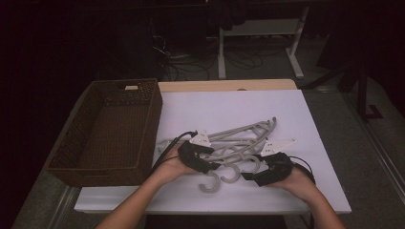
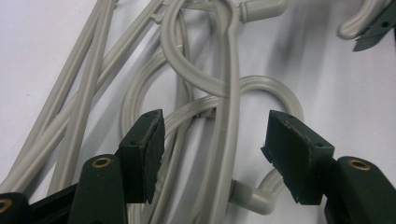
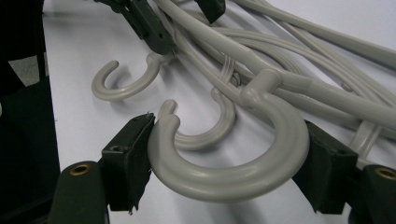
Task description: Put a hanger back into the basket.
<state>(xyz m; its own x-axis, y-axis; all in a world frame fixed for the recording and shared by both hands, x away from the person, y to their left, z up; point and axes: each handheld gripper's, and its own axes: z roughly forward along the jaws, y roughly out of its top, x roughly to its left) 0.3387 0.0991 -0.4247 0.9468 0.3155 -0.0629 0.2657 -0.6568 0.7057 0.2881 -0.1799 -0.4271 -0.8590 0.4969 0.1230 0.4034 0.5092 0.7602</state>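
Right gripper (image 3: 229, 158) clamped one hanger hook (image 3: 233, 154); left gripper (image 2: 215, 154) straddled the hangers (image 1: 239, 140) unclosed, basket (image 1: 110, 129) yet unfilled.

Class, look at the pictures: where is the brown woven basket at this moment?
In the high view the basket stands at the table's left edge, beside the white sheet, just left of the grey hangers and the left gripper.
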